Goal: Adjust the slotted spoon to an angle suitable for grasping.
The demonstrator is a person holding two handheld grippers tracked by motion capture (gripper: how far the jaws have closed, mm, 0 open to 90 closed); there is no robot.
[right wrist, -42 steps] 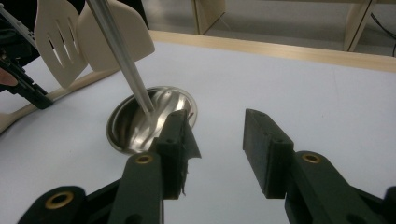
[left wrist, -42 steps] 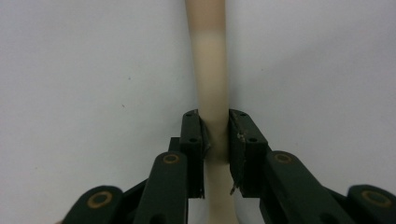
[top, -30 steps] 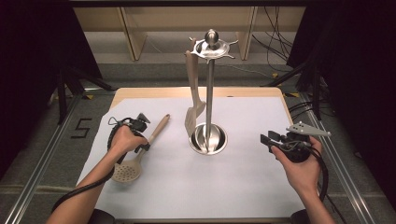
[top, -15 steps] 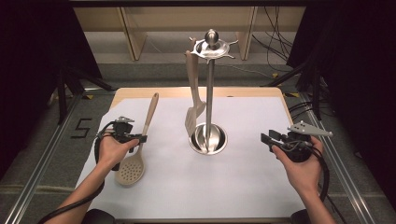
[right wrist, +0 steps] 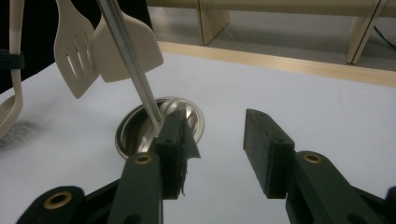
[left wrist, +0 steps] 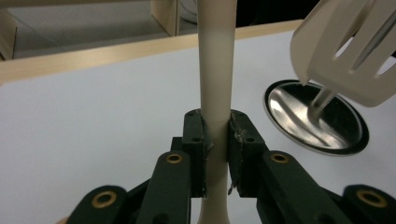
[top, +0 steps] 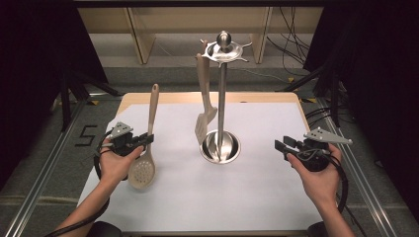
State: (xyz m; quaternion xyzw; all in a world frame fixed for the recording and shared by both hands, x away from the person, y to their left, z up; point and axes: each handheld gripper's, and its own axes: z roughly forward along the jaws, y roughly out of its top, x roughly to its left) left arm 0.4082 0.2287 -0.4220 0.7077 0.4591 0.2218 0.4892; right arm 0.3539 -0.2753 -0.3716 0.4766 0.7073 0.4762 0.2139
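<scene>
With our left claw clamped on the handle of the pale skimmer spoon at the left of the frame – a perforated bowl below a long stem – we should keep it upright toward the steel rack at centre, while our right claw waits apart.

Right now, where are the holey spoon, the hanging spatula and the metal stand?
Spoon (top: 142,172): high view, on its perforated bowl.
Spatula (top: 203,121): high view, on its slotted blade.
Stand (top: 221,98): high view, on its upright pole.
</scene>
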